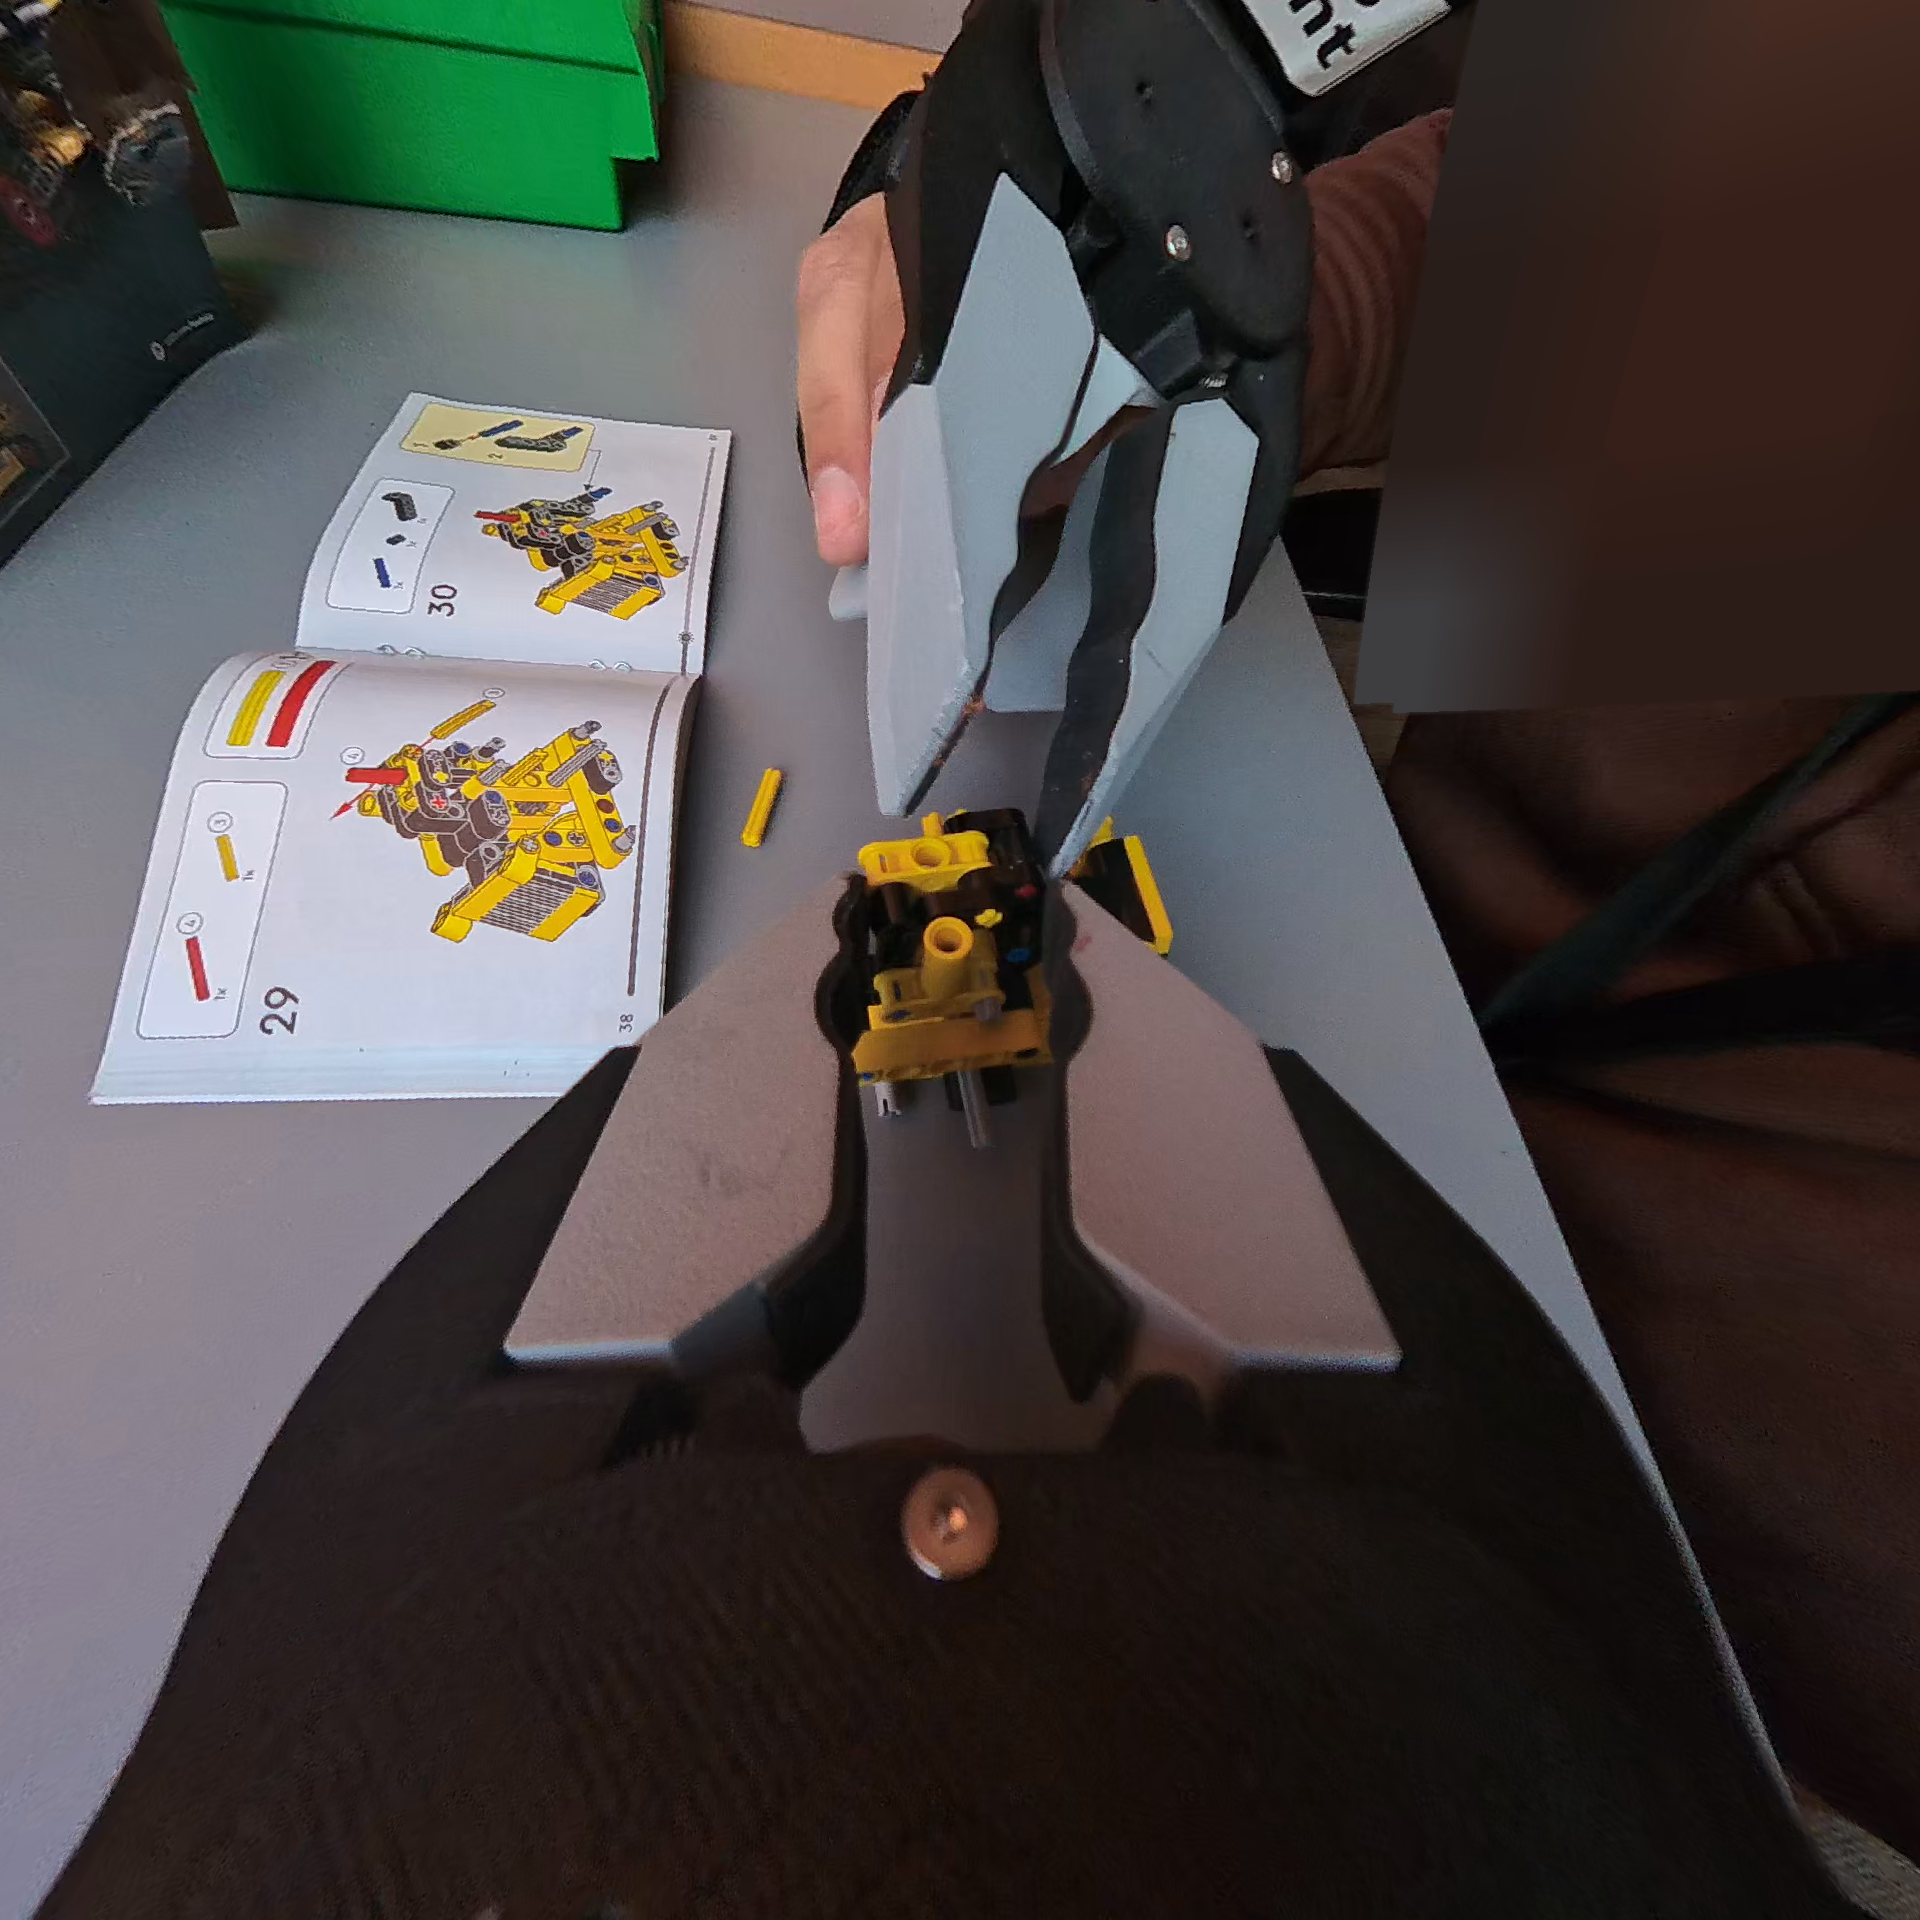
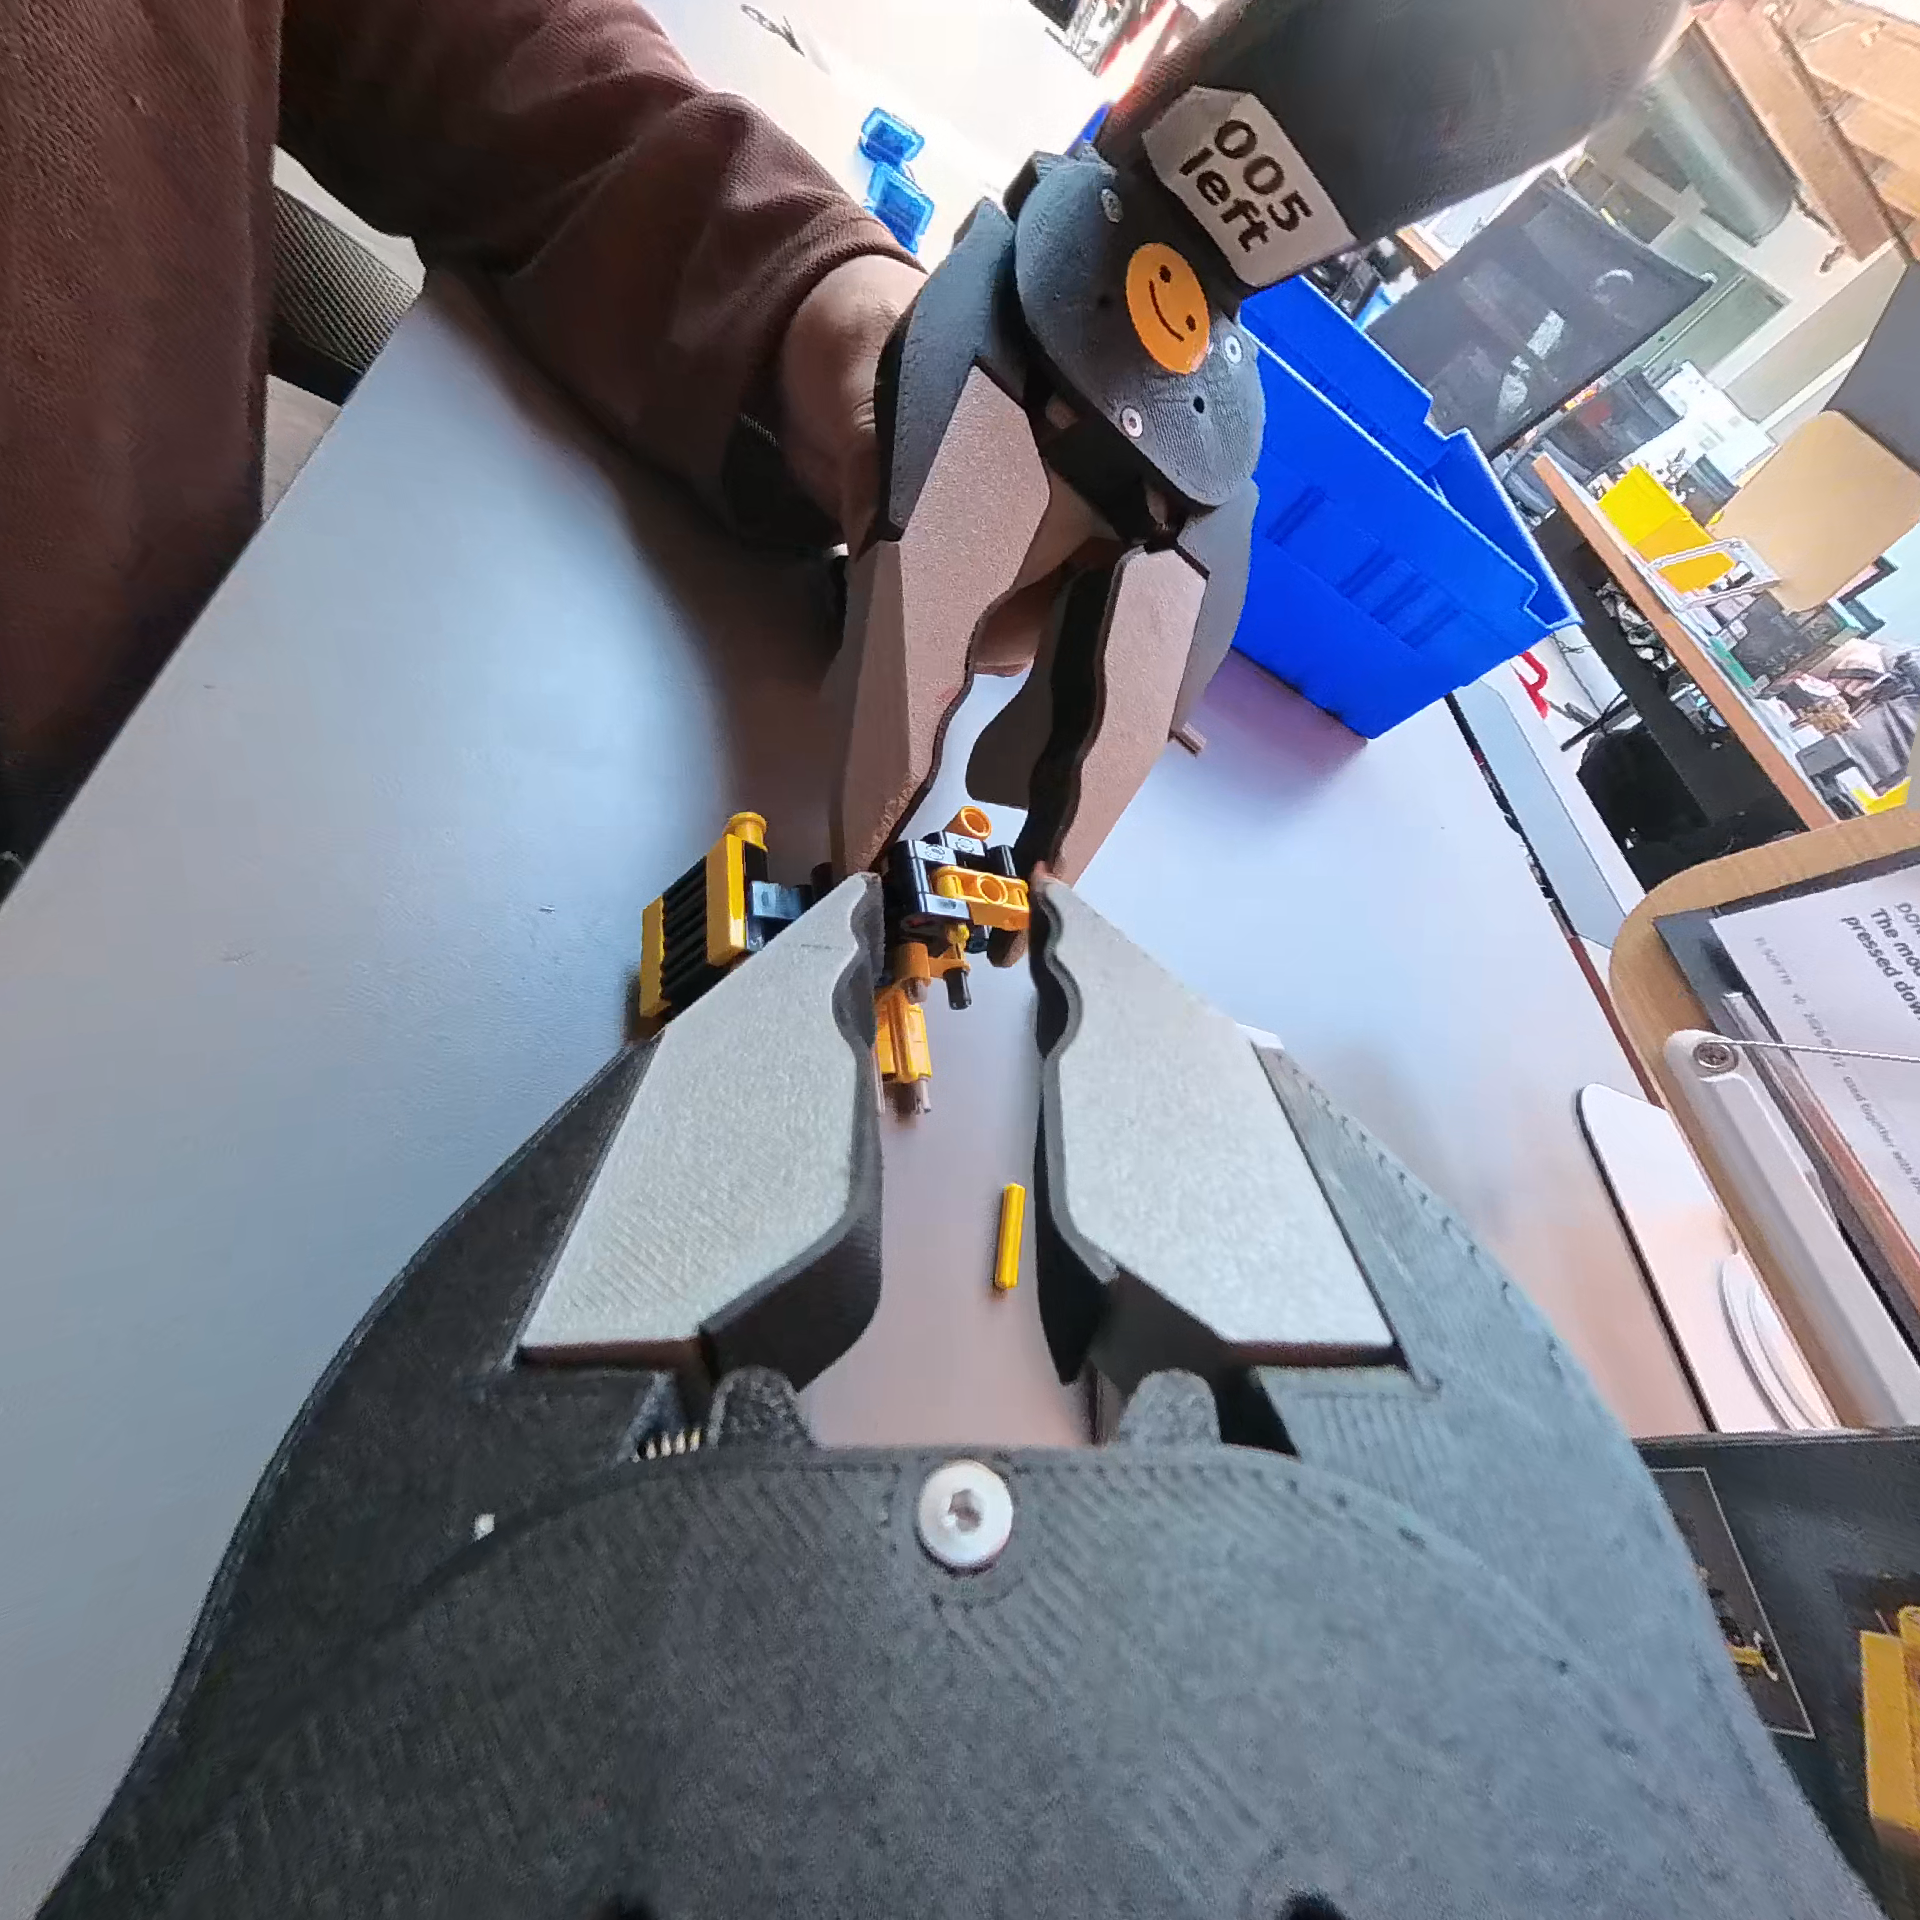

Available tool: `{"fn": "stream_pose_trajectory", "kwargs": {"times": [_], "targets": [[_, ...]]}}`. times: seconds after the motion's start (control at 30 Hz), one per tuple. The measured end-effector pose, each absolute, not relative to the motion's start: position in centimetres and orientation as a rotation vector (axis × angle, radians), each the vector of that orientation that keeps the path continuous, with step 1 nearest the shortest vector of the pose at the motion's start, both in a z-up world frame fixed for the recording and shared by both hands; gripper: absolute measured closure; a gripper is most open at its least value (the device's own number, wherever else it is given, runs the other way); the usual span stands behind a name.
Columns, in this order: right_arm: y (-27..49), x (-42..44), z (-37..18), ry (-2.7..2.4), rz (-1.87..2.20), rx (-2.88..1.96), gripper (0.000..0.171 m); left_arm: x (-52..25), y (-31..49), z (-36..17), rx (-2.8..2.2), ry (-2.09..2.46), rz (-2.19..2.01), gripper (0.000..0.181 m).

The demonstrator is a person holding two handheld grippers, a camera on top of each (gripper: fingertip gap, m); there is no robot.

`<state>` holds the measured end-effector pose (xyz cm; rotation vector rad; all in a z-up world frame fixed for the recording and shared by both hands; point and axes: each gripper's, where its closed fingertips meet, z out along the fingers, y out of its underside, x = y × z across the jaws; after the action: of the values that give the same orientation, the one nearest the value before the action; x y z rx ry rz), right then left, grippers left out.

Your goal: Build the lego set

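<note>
Centre of both frames: a small yellow-and-black lego model (image 1: 951,956) (image 2: 935,914) rests on the grey tabletop (image 1: 312,1247) (image 2: 364,727), met by two tongs from opposite sides. The left tongs (image 1: 948,935) (image 2: 940,847), seen from behind in the left wrist view, are narrowed around the model, with both fingers against its sides. The right tongs (image 2: 951,899) (image 1: 977,821) reach it from the far end, parted about as wide as the model; the pictures do not settle whether they grip it or only touch it. A grilled yellow-and-black block (image 2: 707,925) (image 1: 1127,883) of the model juts out beside the tongs. A loose yellow pin (image 1: 762,806) (image 2: 1008,1236) lies on the tabletop near the model. Left of the left wrist frame: an open instruction booklet (image 1: 416,831); upper left, a green box (image 1: 436,104). Upper right of the right wrist frame: a blue bin (image 2: 1382,551).
</note>
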<state>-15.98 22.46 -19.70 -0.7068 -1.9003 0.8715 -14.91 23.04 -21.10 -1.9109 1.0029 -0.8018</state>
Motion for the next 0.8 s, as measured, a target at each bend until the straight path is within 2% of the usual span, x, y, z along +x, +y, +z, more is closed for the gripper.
{"fn": "stream_pose_trajectory", "kwargs": {"times": [0.8], "targets": [[21.48, -15.73, -20.14, -1.939, 0.949, -0.707, 0.146, -14.41, 22.23, -21.45, -1.913, 1.064, -0.82, 0.149]]}}
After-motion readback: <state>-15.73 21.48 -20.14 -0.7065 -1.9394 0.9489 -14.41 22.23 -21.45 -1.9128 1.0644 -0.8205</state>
